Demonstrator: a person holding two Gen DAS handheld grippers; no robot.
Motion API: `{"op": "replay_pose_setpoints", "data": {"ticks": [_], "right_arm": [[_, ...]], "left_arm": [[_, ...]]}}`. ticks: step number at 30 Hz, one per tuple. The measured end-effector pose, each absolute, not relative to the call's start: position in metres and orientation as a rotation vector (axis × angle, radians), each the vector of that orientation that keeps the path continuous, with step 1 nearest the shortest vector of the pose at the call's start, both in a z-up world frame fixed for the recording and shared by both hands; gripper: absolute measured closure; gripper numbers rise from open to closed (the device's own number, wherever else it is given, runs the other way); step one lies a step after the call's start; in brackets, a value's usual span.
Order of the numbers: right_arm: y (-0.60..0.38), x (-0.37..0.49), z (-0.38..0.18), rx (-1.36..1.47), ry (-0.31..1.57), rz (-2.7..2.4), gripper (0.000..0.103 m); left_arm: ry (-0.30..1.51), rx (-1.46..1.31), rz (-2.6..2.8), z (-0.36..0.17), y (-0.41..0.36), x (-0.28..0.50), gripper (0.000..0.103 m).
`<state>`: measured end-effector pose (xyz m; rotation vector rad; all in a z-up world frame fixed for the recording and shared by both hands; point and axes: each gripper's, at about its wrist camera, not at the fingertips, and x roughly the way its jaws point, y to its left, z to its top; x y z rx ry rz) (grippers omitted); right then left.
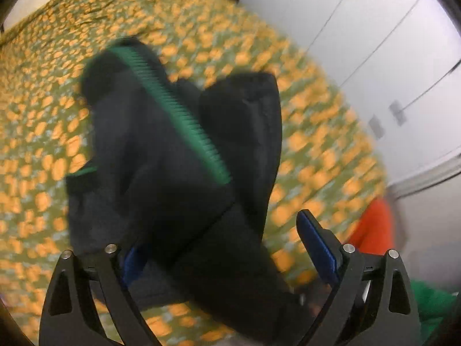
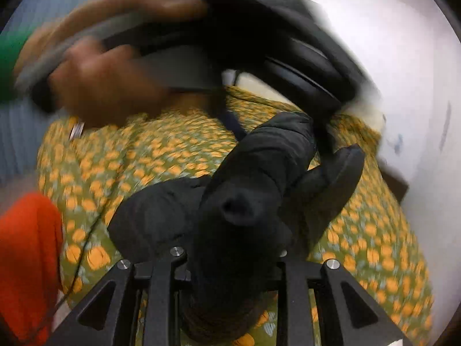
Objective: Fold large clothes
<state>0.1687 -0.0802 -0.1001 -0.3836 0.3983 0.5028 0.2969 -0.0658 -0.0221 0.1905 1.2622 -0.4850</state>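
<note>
The black jacket (image 2: 253, 173) hangs over the bed cover (image 2: 161, 155) with orange spots. The right gripper (image 2: 230, 259) is pinched tight on a bunch of the jacket. The left gripper (image 1: 230, 248) has its blue pads (image 1: 317, 245) wide apart, with jacket cloth between them. An orange cloth (image 2: 26, 259) lies beside the bed cover.

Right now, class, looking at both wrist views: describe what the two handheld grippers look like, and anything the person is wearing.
The left gripper is a black frame with triangular cut-outs, silver pivot bolts and ribbed blue pads on its fingers. The right gripper has the same black frame and silver bolts; its pads are hidden by cloth. A green sleeve shows at the edge of the right wrist view.
</note>
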Motion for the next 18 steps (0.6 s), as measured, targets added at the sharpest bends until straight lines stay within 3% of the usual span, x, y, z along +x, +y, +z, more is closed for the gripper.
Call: {"op": "replay_pose_setpoints", "data": {"ticks": [2,3,4,7,11,17,18], "right_arm": [[-0.059,0.160,-0.108,-0.477,0.377,0.516,0.078],[-0.052,0.157,-0.109,-0.490,0.374,0.524,0.078],[-0.047,0.156,-0.109,-0.491,0.377,0.534,0.078],[-0.050,0.156,-0.109,-0.458,0.392,0.550,0.076],[-0.079,0.146,-0.099,-0.289,0.461,0.697,0.046],[-0.134,0.168,-0.093,0.003,0.575,0.708,0.046],[-0.135,0.177,-0.094,0.017,0.590,0.694,0.052]], "left_arm": [[1.282,0.307,-0.394,-0.039,-0.071,0.296,0.009],[1.278,0.342,-0.352,-0.045,-0.072,0.296,0.014],[1.274,0.352,-0.313,-0.051,-0.068,0.295,0.038],[1.306,0.177,-0.336,-0.061,-0.036,0.305,0.056],[1.291,0.073,-0.357,-0.068,0.017,0.310,0.057],[1.308,-0.073,-0.336,-0.099,0.089,0.316,0.045],[1.310,-0.095,-0.331,-0.104,0.098,0.317,0.044]]}}
